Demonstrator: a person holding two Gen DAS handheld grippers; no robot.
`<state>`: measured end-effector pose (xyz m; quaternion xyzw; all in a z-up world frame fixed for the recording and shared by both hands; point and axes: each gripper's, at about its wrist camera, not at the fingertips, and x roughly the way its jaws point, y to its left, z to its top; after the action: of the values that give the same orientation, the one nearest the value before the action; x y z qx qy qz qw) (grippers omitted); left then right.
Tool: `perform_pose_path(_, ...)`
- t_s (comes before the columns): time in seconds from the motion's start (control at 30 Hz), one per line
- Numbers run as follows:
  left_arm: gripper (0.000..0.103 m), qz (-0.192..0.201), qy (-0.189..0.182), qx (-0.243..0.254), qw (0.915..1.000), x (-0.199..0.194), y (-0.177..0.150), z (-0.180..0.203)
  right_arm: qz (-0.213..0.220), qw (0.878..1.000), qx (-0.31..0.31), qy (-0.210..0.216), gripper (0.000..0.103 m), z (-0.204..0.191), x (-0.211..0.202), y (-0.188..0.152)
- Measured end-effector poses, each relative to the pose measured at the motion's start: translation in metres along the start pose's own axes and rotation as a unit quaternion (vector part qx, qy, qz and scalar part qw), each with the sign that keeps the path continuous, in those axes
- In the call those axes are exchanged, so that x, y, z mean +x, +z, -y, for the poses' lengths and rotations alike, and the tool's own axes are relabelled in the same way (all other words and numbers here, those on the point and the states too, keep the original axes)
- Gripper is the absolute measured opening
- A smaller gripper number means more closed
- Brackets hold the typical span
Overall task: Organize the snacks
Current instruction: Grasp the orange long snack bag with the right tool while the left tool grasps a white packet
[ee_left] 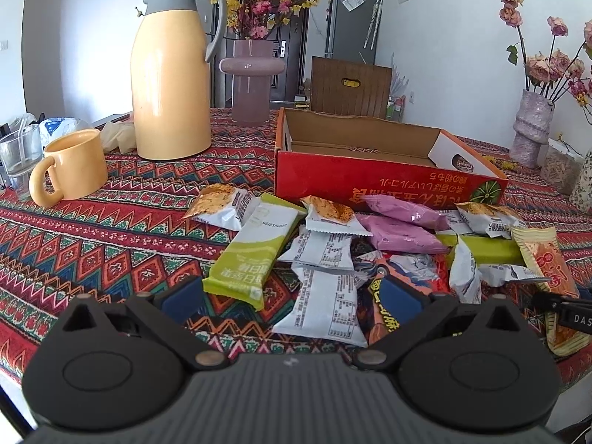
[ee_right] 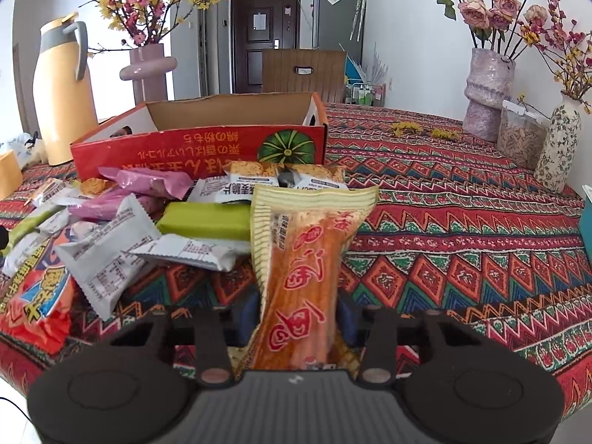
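Left tool (ee_left: 292, 292) hangs low over the near edge of the snack pile with its blue pads (ee_left: 183, 296) spread wide and nothing between them; a lime-green bar (ee_left: 255, 248) and a white packet (ee_left: 325, 301) lie on the patterned desk (ee_left: 111, 244) just ahead of it. Farther left on the desk stand a yellow mug (ee_left: 72, 166) and a tall yellow jug (ee_left: 170, 74). Behind the pile sits the open red carton (ee_left: 388, 181), its cardboard inside bare as far as can be seen. Pink packets (ee_left: 399, 222) and more white ones lie against the carton's front wall. Right tool (ee_right: 298, 318) is pinched on the near end of an orange stick packet (ee_right: 307, 266), which lies at the pile's right edge and points toward the carton. To the right stand vases of dried roses (ee_right: 488, 92).
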<state>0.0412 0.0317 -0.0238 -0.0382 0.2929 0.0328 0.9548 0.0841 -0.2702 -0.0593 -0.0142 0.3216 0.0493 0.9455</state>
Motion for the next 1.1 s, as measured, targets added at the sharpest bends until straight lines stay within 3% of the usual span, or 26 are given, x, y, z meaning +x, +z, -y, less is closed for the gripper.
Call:
perform_pose_path(0.3,0.099,-0.034,-0.001,0.026,0.9991,0.019,0.010,0.004,0.046,0.999,0.004,-0.007,0.038,0.012,-0.025,0.011)
perform_pose_path(0.43,0.075,-0.064,-0.006,0.029,0.9975,0.035,0.015,0.007,0.053,0.999,0.005,-0.003,0.038,0.012,-0.029,0.013)
perform_pose_path(0.73,0.070,-0.077,-0.019,0.054,0.9954,0.042,0.015,0.018,0.055,0.998,0.007,0.005,0.039,0.012,-0.030,0.012)
perform_pose_path(0.8,0.061,-0.078,-0.023,0.057,0.9950,0.043,0.015,0.019,0.055,0.998,0.007,0.007,0.039,0.012,-0.030,0.012)
perform_pose_path(0.87,0.043,-0.089,-0.035,0.057,0.9938,0.045,0.015,0.020,0.055,0.998,0.008,0.010,0.039,0.012,-0.030,0.011)
perform_pose_path(1.1,0.041,-0.098,-0.047,0.059,0.9923,0.046,0.010,0.019,0.056,0.998,0.009,0.012,0.040,0.012,-0.032,0.011)
